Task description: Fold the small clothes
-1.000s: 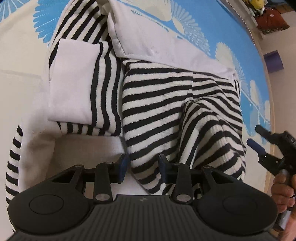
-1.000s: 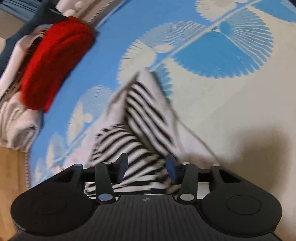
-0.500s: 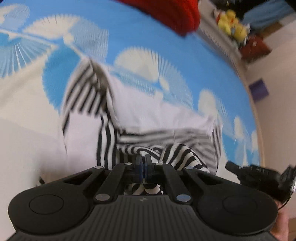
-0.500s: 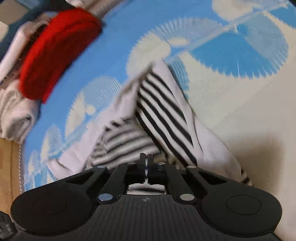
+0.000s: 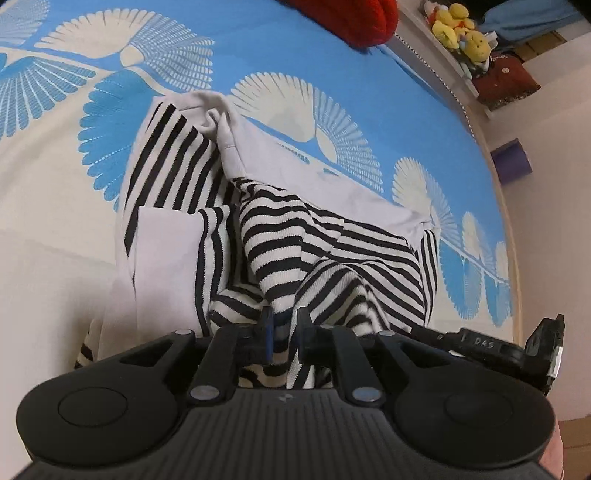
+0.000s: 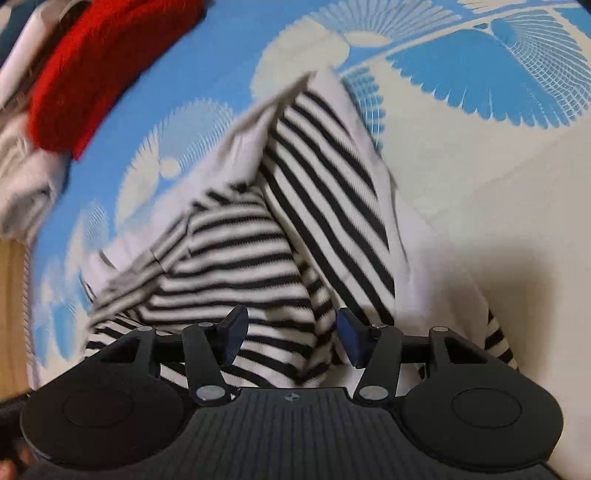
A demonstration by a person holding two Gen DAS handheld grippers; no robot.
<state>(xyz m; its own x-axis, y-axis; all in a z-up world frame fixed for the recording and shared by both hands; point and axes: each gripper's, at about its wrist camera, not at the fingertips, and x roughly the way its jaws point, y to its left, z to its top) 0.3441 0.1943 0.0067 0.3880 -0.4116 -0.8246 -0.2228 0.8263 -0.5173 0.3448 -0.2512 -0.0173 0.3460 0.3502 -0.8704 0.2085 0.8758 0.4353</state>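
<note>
One striped garment (image 5: 295, 236) bunched on one blue-and-cream bedspread (image 5: 258, 48), left gripper (image 5: 284, 328) jaws pinching its fold, right gripper (image 6: 291, 338) jaws spread over it, one red cloth (image 6: 92, 70) at 10 o'clock.

Each tool (image 5: 284, 328) is matte black, ribbed, with blue-padded fingers (image 6: 351, 338).

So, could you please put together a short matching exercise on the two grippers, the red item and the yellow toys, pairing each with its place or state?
Things:
1. left gripper
2. right gripper
3. red knitted item
4. yellow plush toys

Place or state:
A. on a ledge beyond the edge of the blue patterned bedspread
B. jaws wide apart, over the striped garment
C. lying at the far edge of the bedspread
D. jaws nearly together, pinching a fold of striped fabric

Pairs: 1-D, 2-B, 3-C, 4-A
</note>
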